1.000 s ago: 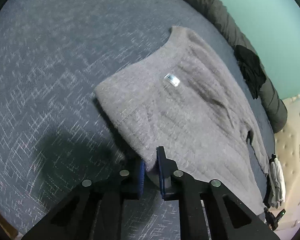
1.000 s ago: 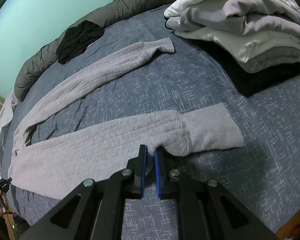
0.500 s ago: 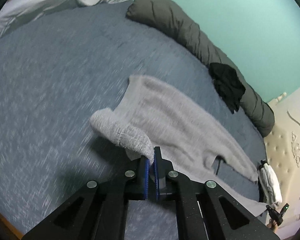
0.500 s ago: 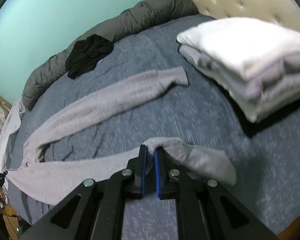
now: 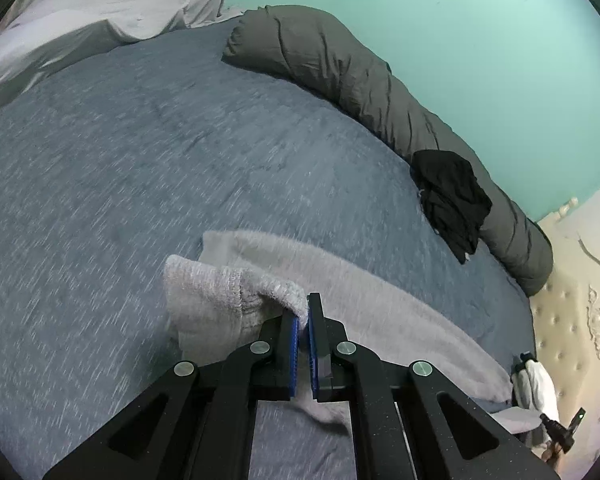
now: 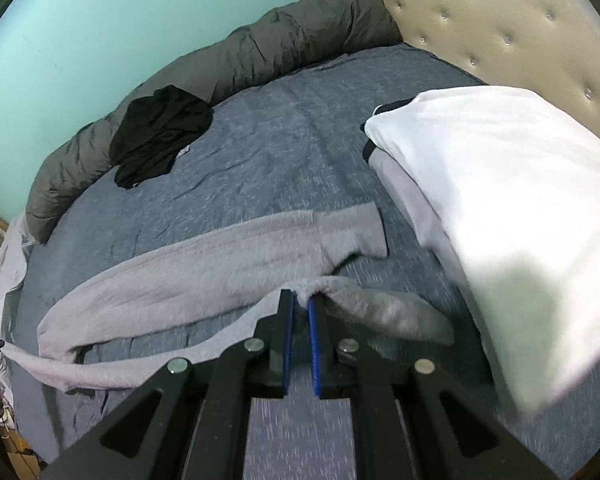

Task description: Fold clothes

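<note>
1. Blue-grey bedspread [image 5: 148, 168] fills most of both views, with a teal wall [image 5: 480, 40] behind and a tufted cream headboard [image 6: 500, 20] at the upper right of the right wrist view.
2. Along the far edge lies a rolled dark grey duvet [image 5: 340, 68], with a black garment [image 5: 450, 196] draped on it.
3. A grey knitted sweater [image 5: 360, 292] lies across the lower middle of the left wrist view.
4. The left gripper [image 5: 303, 316] is clenched on a lifted corner of the sweater, which hangs to the left of the jaws.
5. The right gripper [image 6: 300, 300] pinches a raised sleeve [image 6: 380, 308], which droops to the right; the other sleeve [image 6: 260, 248] lies flat above it.
6. A stack of folded clothes [image 6: 500, 184], white on top, sits at the right of that view.
</note>
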